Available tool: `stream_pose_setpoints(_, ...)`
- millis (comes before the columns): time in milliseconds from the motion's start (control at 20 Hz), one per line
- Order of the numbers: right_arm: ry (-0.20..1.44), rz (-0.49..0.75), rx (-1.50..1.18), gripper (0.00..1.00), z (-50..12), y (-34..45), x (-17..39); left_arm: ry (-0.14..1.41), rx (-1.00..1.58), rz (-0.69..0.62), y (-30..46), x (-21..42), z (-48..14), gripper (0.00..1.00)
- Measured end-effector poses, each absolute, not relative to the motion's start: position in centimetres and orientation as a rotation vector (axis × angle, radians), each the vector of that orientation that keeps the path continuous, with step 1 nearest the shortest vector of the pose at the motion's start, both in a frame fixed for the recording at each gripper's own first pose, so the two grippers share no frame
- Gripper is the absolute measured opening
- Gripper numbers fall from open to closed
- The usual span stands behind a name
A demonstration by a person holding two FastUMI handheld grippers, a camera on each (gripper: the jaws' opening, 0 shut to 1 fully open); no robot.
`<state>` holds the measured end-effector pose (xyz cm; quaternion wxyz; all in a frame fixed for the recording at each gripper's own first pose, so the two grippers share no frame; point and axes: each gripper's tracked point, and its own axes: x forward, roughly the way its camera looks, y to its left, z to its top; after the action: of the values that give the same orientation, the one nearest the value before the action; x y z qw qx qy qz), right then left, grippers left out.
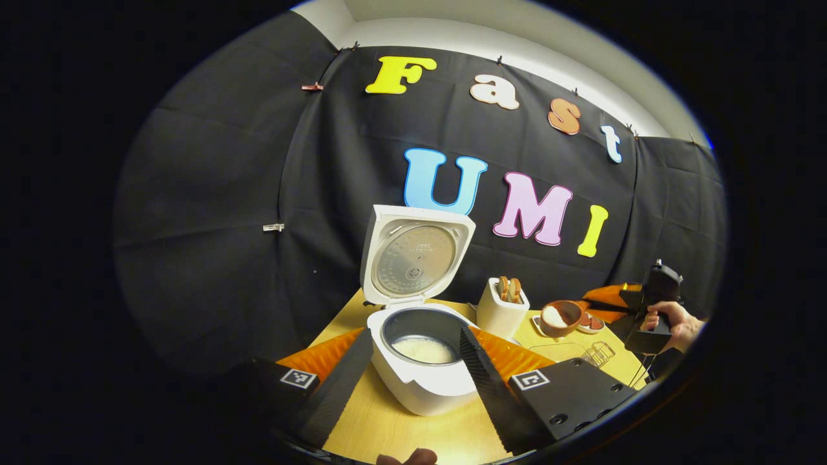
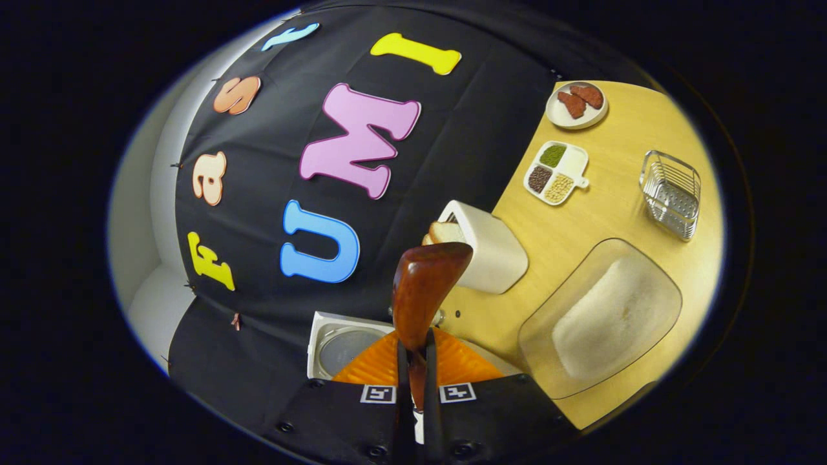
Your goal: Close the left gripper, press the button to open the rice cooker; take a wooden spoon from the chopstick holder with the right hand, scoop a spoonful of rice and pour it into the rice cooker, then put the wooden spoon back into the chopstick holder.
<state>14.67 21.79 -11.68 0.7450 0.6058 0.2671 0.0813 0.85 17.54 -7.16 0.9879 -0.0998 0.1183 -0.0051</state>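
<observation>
The white rice cooker (image 1: 420, 387) stands with its lid (image 1: 417, 258) raised, and a little rice lies in its pot. My left gripper (image 1: 417, 336) is open, its fingers on either side of the pot's front. The white chopstick holder (image 1: 501, 315) stands right of the cooker with wooden handles in it. Farther right, the other gripper (image 1: 649, 310), held by a hand, carries a wooden spoon (image 1: 559, 318) with white rice in its bowl. In the right gripper view, my right gripper (image 2: 417, 361) is shut on the spoon (image 2: 426, 284), beside the holder (image 2: 491, 255).
A clear tray of rice (image 2: 607, 316) lies on the wooden table (image 2: 620, 148). Beyond it are a divided dish of beans (image 2: 555, 171), a small plate of brown food (image 2: 576, 103) and a wire basket (image 2: 672, 194). The cooker's lid (image 2: 342, 349) is below the spoon.
</observation>
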Motion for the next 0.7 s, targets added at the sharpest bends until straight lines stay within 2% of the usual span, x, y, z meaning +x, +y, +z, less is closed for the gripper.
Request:
stream_pose_setpoints(350, 0.596, 0.279, 1.234, 0.10, -7.4, 33.7, 17.3, 0.240, -0.219, -0.012, 19.2, 0.6, -7.4, 0.94)
stream_pose_setpoints(700, 0.624, 0.273, 1.068, 0.10, -9.0, 43.0, 19.0, 0.220, -0.235, -0.051, 21.3, 0.9, -7.9, 0.94)
